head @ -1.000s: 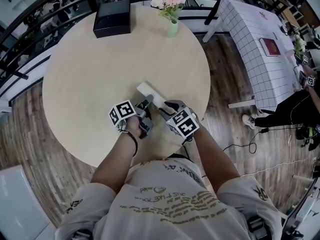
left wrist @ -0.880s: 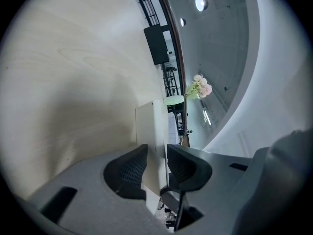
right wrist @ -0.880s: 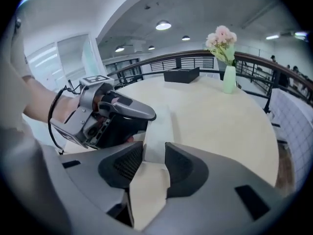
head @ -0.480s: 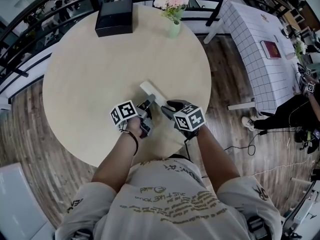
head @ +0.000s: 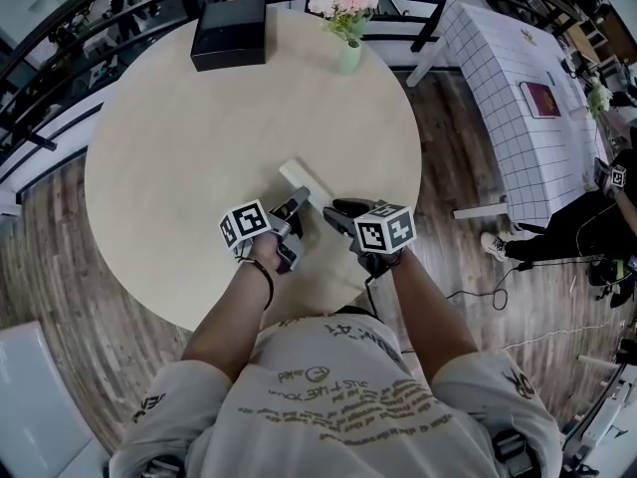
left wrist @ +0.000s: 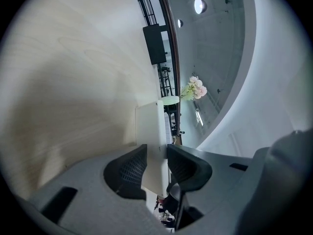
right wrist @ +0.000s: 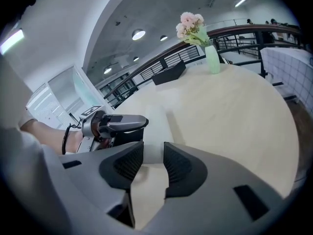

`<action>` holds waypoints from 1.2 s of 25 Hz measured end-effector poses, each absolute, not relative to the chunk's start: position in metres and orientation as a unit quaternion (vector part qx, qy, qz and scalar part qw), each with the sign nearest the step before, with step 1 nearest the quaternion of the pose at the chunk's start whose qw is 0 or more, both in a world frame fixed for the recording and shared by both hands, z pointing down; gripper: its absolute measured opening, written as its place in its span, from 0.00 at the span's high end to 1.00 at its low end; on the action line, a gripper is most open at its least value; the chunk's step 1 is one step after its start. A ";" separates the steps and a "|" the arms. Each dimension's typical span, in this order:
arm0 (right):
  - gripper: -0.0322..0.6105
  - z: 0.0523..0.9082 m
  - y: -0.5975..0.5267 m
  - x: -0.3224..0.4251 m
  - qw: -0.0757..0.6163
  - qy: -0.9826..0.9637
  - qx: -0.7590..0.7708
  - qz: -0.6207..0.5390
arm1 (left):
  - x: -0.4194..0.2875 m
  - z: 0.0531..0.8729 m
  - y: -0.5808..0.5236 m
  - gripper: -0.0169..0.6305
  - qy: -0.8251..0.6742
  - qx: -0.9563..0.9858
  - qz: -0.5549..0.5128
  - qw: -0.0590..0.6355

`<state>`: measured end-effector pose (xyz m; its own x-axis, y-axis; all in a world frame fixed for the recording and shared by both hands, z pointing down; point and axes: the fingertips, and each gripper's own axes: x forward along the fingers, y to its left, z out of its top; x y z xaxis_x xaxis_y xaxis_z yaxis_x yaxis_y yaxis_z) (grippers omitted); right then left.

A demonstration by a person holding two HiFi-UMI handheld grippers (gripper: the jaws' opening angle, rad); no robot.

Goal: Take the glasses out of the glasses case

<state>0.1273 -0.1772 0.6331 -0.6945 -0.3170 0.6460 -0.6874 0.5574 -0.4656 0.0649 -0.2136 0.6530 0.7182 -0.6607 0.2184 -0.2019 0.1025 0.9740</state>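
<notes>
A white glasses case lies closed on the round pale table, its near end between my two grippers. My left gripper is shut on that near end; in the left gripper view the case fills the gap between the pads of the left gripper. My right gripper comes in from the right. Its jaws are closing, and the case sits between the pads of the right gripper, touching both. The left gripper shows beside it. No glasses are visible.
A black box and a green vase of pink flowers stand at the table's far edge. A second table with a checked cloth stands to the right, with a person's legs beside it. Wooden floor surrounds the table.
My right gripper has rolled, its marker cube turning to face another way, and it has stayed at the case. The left gripper and the case have not moved.
</notes>
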 end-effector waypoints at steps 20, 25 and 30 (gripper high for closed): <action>0.79 0.631 -0.180 0.132 0.214 -0.828 0.308 0.417 | 0.068 0.657 -0.215 0.71 -0.318 0.650 -0.191 0.663; 0.79 0.631 -0.184 0.138 0.191 -0.819 0.313 0.442 | 0.071 0.655 -0.217 0.73 -0.305 0.642 -0.215 0.670; 0.79 0.632 -0.184 0.137 0.178 -0.812 0.310 0.461 | 0.069 0.655 -0.216 0.72 -0.309 0.650 -0.201 0.664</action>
